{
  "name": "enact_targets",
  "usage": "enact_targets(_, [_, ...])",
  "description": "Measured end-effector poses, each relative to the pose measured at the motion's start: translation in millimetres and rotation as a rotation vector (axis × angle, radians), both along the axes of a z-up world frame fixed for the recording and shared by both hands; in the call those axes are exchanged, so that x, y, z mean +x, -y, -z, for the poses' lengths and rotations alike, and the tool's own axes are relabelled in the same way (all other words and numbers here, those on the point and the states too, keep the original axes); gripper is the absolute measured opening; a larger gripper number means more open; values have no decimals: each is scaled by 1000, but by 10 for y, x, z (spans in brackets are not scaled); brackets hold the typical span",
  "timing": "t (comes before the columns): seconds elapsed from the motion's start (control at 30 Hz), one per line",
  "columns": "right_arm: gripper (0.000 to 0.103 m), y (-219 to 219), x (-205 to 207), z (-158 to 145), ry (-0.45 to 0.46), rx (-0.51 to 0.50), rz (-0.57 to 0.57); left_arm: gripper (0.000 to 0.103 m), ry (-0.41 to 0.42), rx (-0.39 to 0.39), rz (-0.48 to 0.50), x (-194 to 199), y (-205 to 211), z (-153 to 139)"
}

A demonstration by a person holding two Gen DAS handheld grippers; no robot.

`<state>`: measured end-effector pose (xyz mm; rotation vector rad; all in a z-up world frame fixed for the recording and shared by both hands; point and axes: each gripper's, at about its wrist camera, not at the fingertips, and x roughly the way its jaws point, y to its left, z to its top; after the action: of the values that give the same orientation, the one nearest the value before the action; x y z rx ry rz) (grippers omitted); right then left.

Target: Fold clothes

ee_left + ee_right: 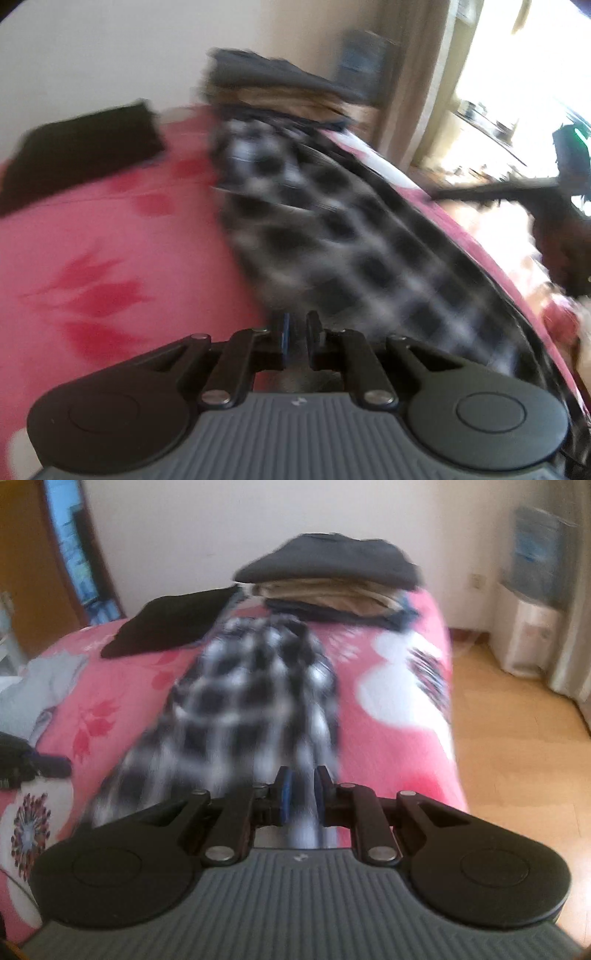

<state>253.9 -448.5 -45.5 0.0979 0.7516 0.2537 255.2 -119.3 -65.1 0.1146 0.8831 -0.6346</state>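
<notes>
A black-and-white plaid shirt (332, 236) lies stretched along the pink bed, blurred by motion. My left gripper (298, 334) is shut on the near edge of the shirt. The shirt also shows in the right wrist view (255, 686), running from the far stack toward me. My right gripper (303, 794) is shut on its near end, with cloth between the blue pads. My right gripper also shows in the left wrist view (569, 173) as a dark shape at the right, its jaws unclear there.
The pink floral bedcover (110, 258) spreads left; it also shows in the right wrist view (388, 716). A folded black garment (173, 627) and a stack of folded clothes (332, 579) lie at the far end. Wooden floor (517, 738) and a water dispenser (532, 620) are to the right.
</notes>
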Motion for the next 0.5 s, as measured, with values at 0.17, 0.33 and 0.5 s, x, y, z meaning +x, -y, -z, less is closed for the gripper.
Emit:
enact_targets(0.17, [11, -34, 717, 248, -42, 26, 16, 12, -69, 53, -48, 56, 138, 335])
enact_targets(0.33, [12, 191, 1054, 304, -54, 39, 126, 11, -97, 28, -63, 104, 56, 357])
enact_targets(0.5, [12, 7, 1216, 108, -4, 65, 40, 11, -115, 19, -83, 98, 32, 357])
